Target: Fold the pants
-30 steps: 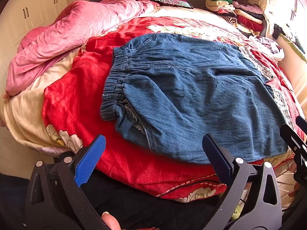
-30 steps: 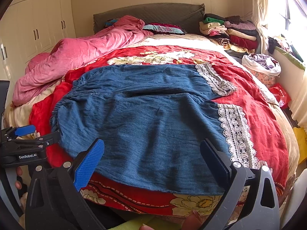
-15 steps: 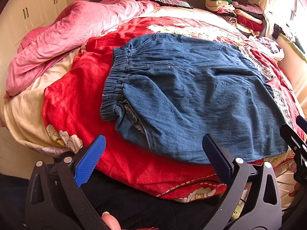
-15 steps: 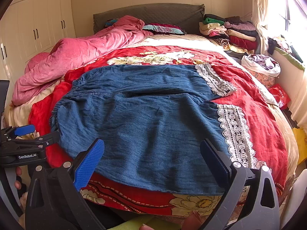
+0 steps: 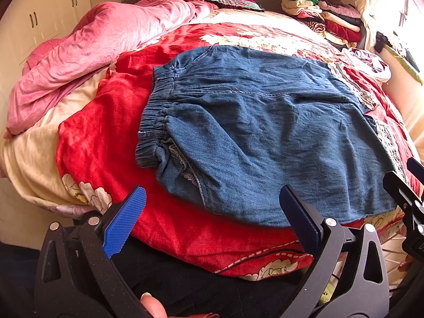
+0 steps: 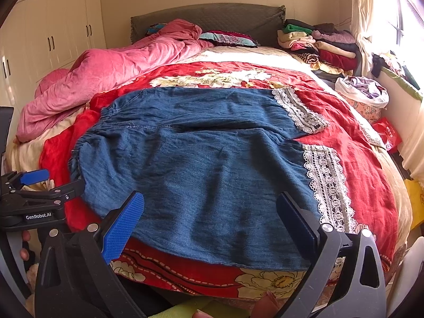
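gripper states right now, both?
Left hand-held gripper: open, empty, short of the pants.
Right hand-held gripper: open, empty.

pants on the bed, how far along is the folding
Done: the denim pants lie spread flat on the red blanket, both legs side by side. In hand: nothing; left gripper and right gripper are open, short of the fabric. Left: every fold.

Home bedroom: bed (image 6: 344,122) with red floral cover, rumpled pink quilt (image 6: 111,74) and padded headboard (image 6: 212,18), cream built-in wardrobes (image 6: 53,31) along one wall, stacked folded clothes (image 6: 320,45) at the bed's far corner, curtained sunlit window (image 6: 392,13).
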